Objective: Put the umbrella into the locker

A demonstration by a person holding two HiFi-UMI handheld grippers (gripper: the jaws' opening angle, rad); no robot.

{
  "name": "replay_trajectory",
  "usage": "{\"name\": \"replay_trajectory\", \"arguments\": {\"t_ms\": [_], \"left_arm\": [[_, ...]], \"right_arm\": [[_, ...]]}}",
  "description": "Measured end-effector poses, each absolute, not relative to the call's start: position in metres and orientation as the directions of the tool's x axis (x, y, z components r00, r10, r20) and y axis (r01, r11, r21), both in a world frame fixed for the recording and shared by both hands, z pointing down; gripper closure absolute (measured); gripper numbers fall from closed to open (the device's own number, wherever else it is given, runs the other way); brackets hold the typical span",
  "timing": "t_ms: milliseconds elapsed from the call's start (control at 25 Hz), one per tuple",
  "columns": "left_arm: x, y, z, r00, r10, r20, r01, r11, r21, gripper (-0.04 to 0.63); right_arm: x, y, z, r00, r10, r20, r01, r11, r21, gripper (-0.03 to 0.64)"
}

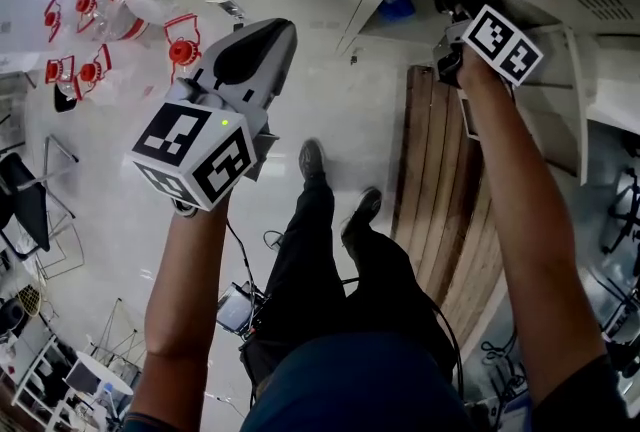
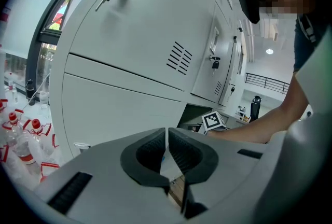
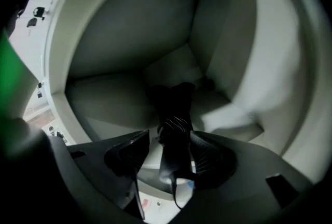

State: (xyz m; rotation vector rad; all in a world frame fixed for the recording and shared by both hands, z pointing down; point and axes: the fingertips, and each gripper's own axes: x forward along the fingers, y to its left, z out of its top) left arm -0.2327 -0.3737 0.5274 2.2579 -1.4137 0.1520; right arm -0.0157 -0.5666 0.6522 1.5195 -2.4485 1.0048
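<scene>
One black umbrella (image 3: 174,106) inside locker (image 3: 129,26), right hand-held gripper (image 3: 168,139) jaws apart

Bright, even light falls on the floor (image 1: 320,90) and locker doors (image 2: 129,36). Inside the locker (image 3: 135,26) it is dim and blurred, and the edges curve and darken.

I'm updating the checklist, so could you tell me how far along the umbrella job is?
Done: the black folded umbrella lies inside the open locker compartment. In hand: the right gripper, jaws apart, straddles its near end without clamping. Left: pull that gripper out; the left gripper is shut, empty, outside.
</scene>
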Motion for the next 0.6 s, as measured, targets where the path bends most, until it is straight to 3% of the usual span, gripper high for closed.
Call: {"name": "replay_trajectory", "arguments": {"t_ms": [600], "left_arm": [[-0.222, -0.324, 0.446, 0.455, -0.846, 0.277, -0.877, -0.371, 0.306, 0.56]], "right_arm": [[0.021, -0.466, 0.562, -0.481, -0.781, 0.399, -0.811, 0.223, -0.541, 0.383]]}}
